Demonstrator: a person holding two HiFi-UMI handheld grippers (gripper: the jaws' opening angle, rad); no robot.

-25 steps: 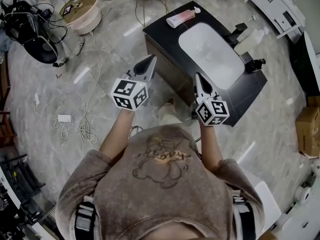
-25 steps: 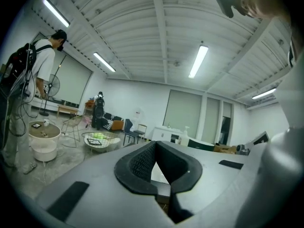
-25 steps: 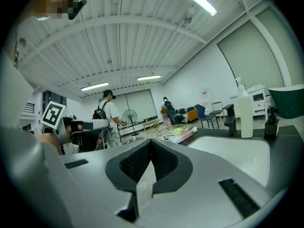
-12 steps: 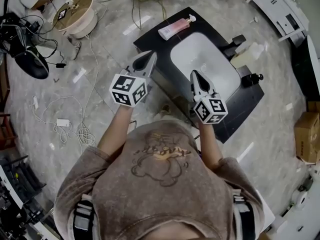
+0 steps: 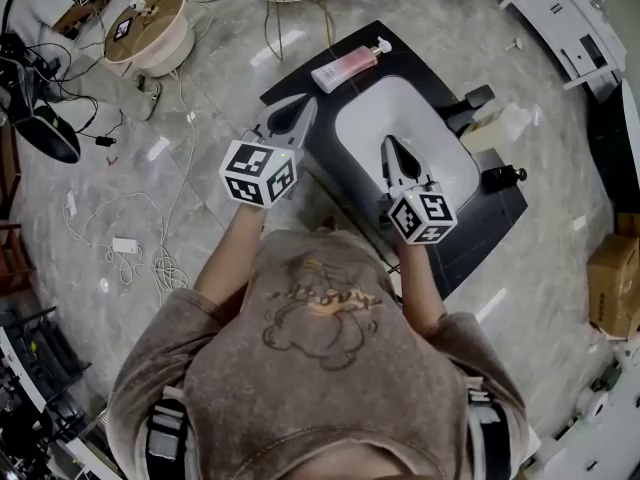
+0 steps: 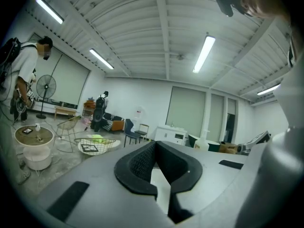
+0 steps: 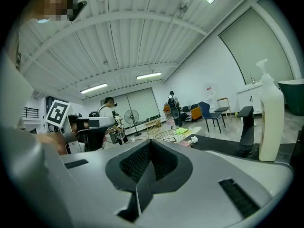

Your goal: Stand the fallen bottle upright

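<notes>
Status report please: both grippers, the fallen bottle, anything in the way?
Left gripper and right gripper shut, empty. Pink bottle lying flat on counter corner, beyond the sink, untouched. Path looks clear.

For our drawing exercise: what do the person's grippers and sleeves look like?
The left gripper and right gripper are each a pale grey tapering wedge with black ribbed pads and a white cube of black square markers at its rear. The person wears a brownish fuzzy top with a bear drawing, its sleeves ending near the elbows.
</notes>
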